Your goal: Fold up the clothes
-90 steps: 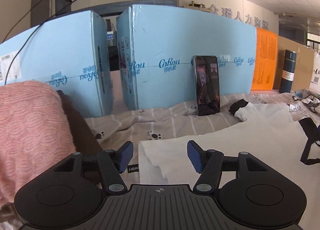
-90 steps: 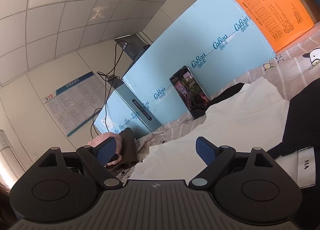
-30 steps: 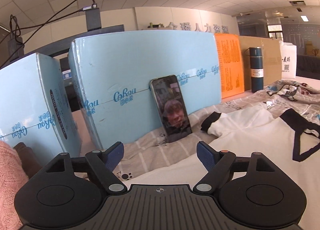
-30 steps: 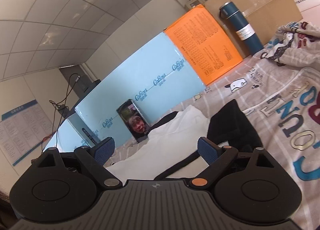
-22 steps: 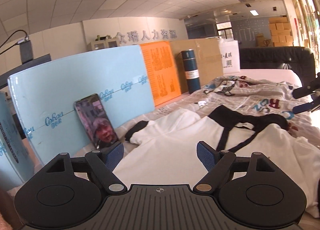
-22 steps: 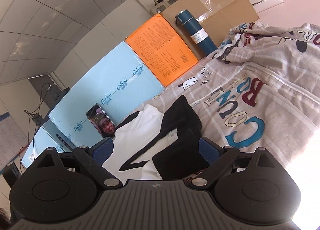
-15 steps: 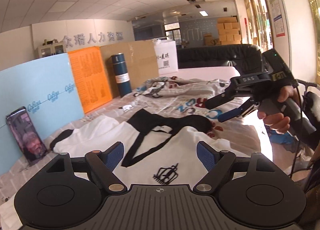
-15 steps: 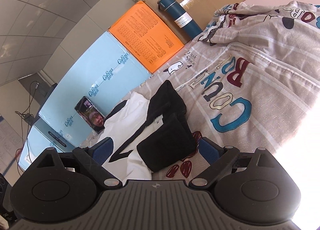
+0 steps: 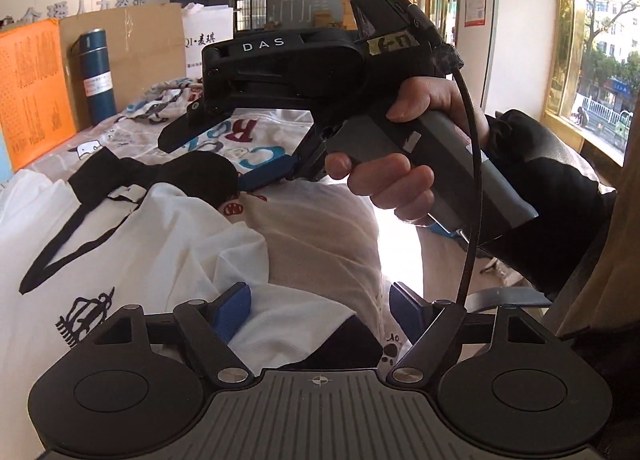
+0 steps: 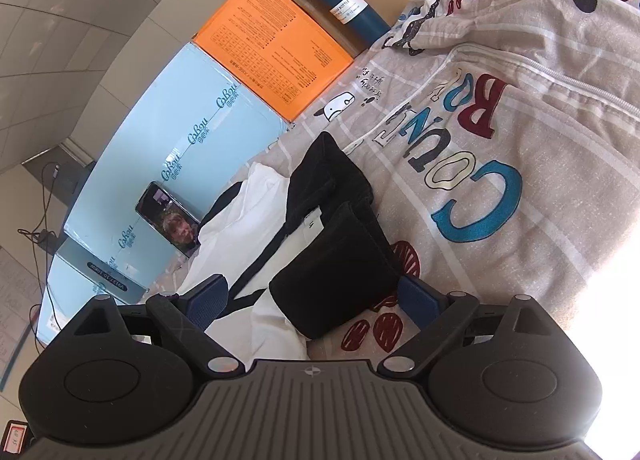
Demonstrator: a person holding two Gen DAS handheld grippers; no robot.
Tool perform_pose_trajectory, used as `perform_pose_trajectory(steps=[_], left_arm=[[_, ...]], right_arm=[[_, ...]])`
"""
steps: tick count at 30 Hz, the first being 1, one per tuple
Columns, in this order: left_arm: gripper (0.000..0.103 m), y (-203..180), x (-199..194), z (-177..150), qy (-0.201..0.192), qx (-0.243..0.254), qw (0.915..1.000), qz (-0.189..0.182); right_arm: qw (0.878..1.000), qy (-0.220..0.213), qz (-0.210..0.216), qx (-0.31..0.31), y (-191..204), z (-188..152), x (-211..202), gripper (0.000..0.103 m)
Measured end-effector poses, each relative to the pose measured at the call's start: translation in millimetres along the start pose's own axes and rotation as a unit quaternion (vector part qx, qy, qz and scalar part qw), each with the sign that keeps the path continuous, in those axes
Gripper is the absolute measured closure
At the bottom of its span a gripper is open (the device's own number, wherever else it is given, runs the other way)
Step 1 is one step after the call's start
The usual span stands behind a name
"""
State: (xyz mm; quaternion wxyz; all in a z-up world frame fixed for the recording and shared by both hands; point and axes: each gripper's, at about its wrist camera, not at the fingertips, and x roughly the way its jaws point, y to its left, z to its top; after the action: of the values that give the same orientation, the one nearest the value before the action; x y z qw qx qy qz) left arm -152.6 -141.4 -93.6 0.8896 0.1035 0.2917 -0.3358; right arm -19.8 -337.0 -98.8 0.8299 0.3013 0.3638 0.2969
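Two blue-padded fingers of the left gripper (image 9: pixel 320 310) stand spread wide in the left wrist view, clasping nothing, poised just above a white hem corner of the white T-shirt (image 9: pixel 140 244), which lies rumpled on the printed bedsheet (image 9: pixel 320 212). Its black sleeve (image 9: pixel 200 176) lies farther off, and a small black crown print shows near the left finger. Above the sleeve hangs the right gripper (image 9: pixel 224 158), held in a bare right hand (image 9: pixel 404 164), its fingers parted with one blue pad close to the sleeve. A blue bottle (image 9: pixel 96 76) stands against a cardboard box (image 9: pixel 140 44) at the back. From the right wrist view, the right gripper (image 10: pixel 316 302) is released too, its fingers flanking the black sleeve (image 10: pixel 340 280) without closing on it; whether the pads touch the cloth cannot be told. The white T-shirt (image 10: pixel 240 220) stretches away toward a phone (image 10: pixel 168 220) propped against light blue boxes (image 10: pixel 180 140), with an orange box (image 10: pixel 276 44) and the blue bottle (image 10: pixel 344 0) beyond.
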Motion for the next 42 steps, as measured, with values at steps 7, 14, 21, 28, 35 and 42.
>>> perform_pose_trajectory(steps=[7,14,21,28,35,42], left_arm=[[0.091,23,-24,-9,-0.021,-0.055,0.9982,0.012],[0.094,1,-31,3,-0.049,-0.041,0.9959,-0.065],[0.094,-8,-15,4,-0.022,-0.034,0.993,-0.111],[0.066,-4,-17,6,-0.04,-0.064,0.9886,-0.13],[0.021,10,-56,10,-0.1,-0.095,0.9898,-0.035],[0.016,78,-142,-18,-0.106,-0.148,0.9578,0.222]], right_arm=[[1.0,-0.016,-0.015,-0.015,1,0,14,0.069],[0.996,-0.068,-0.029,-0.051,4,9,-2,0.092],[0.989,-0.079,-0.078,-0.093,10,9,-7,0.093],[0.99,-0.05,-0.11,-0.075,-9,2,-4,0.071],[0.983,-0.09,-0.126,-0.098,7,23,-11,0.034],[0.991,-0.06,-0.065,-0.099,37,84,19,0.026]])
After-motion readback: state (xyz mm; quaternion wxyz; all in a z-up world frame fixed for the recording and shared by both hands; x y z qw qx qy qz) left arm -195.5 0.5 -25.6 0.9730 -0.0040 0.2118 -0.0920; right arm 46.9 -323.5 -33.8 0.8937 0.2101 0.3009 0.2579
